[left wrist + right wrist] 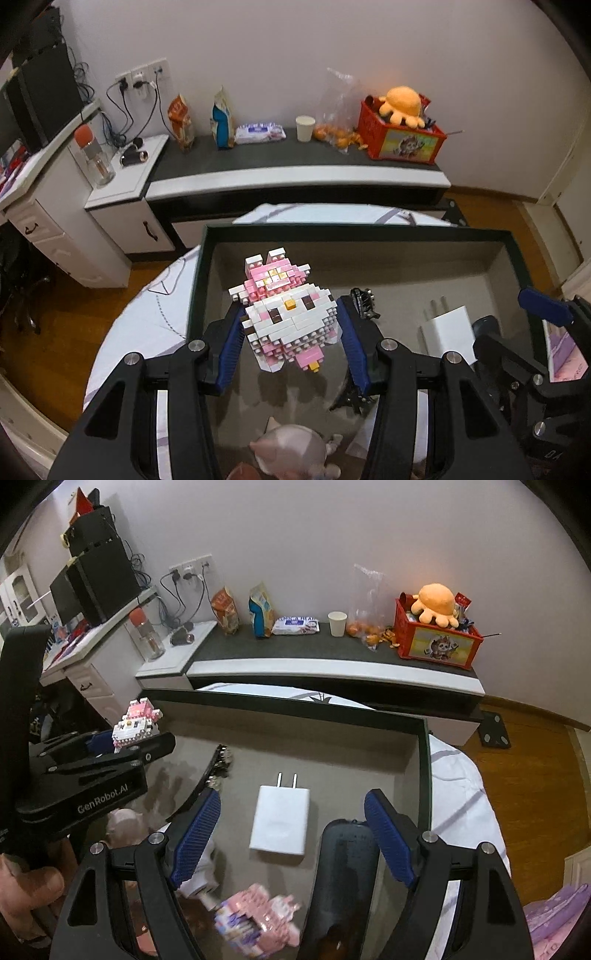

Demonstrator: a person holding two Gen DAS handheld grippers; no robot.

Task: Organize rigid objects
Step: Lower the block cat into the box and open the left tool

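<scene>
Brick toy (286, 314) clamped in your left gripper (290, 332) above tray (369, 236): light, stiff, crumbles if squeezed; hold broad sides. Right gripper (291, 838) open, empty.

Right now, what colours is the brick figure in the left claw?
Mostly white and pink, with brown eyes and a yellow beak: the brick figure shows best in the left wrist view.

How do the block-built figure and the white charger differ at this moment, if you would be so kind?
The block figure is pink and white, knobbly, and held between the left gripper pads above the tray floor. The white charger is plain, smooth and lies flat on the tray floor, its prongs towards the far wall, untouched. Both are rigid, and both are over the same tray.
</scene>
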